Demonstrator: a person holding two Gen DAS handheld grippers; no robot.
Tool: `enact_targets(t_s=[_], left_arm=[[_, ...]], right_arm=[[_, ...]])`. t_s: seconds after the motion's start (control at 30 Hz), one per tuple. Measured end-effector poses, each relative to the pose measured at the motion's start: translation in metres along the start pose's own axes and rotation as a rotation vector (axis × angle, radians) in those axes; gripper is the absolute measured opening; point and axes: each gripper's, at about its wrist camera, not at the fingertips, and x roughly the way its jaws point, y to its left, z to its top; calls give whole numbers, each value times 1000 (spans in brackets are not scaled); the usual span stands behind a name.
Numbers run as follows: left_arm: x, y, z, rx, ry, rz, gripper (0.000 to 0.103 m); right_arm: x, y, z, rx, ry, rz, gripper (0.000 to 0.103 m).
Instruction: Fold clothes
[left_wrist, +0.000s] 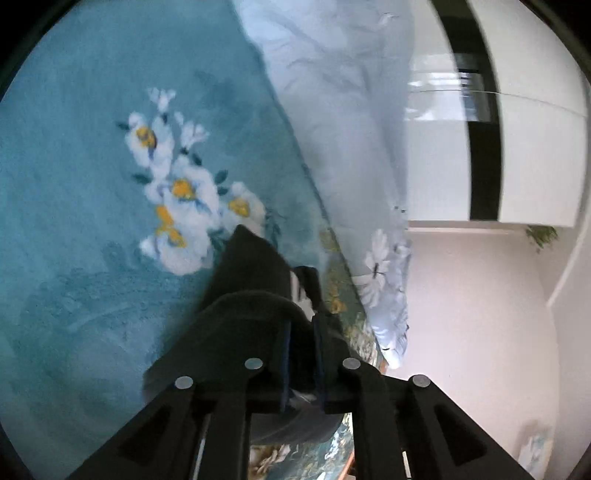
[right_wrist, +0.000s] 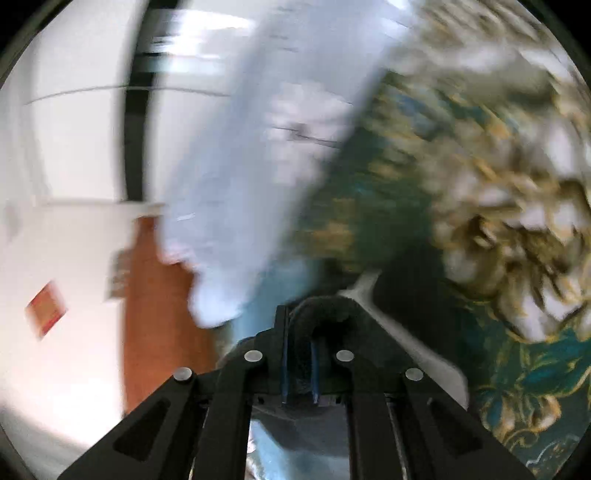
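Note:
A dark garment (left_wrist: 243, 295) with a white stripe is pinched in my left gripper (left_wrist: 301, 325), which is shut on a fold of it above the teal flowered blanket (left_wrist: 92, 184). In the right wrist view my right gripper (right_wrist: 299, 354) is shut on another dark edge of the garment (right_wrist: 399, 295), whose white stripe (right_wrist: 406, 343) runs to the lower right. That view is strongly blurred. The rest of the garment is hidden by the fingers.
A pale blue quilt with daisy print (left_wrist: 343, 129) lies bunched along the bed's edge, also showing in the right wrist view (right_wrist: 258, 166). A teal and gold patterned bedspread (right_wrist: 480, 166) covers the right. White wardrobe doors (left_wrist: 517, 147), pale floor (left_wrist: 461, 314) and a brown wooden panel (right_wrist: 155, 295) lie beyond.

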Motion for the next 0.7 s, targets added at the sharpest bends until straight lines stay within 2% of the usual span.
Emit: enact_targets(t_s=[0.03, 0.07, 0.1, 0.13, 0.17, 0.2, 0.33, 0.43, 0.57, 0.63, 0.7], left_arm=[[3, 1, 8, -26, -15, 4, 23], [5, 2, 15, -51, -31, 9, 37], [7, 4, 17, -61, -39, 22, 45], [7, 9, 13, -55, -40, 45, 55], [8, 13, 8, -48, -41, 69, 57], [8, 17, 4, -42, -41, 92, 58], [10, 34, -12, -17, -45, 184, 60], [11, 47, -25, 1, -47, 254, 60], [13, 59, -38, 34, -50, 340, 60], [18, 49, -33, 76, -54, 360, 60], [22, 40, -29, 119, -58, 380, 60]], right_arm=[[8, -8, 0, 41, 8, -20, 14], [11, -14, -2, 66, 2, -20, 17], [11, -17, -4, 75, -9, -13, 18], [8, -19, -6, 74, -19, -7, 35], [4, -21, -7, 70, -31, -4, 51], [-1, -21, -8, 65, -42, -8, 53], [-24, -16, -13, -17, -98, -67, 54], [-35, -10, -27, -125, -98, -194, 59], [-23, -23, -54, -283, -9, -442, 59], [-17, -28, -65, -318, 5, -490, 59], [-17, -22, -72, -352, -28, -506, 59]])
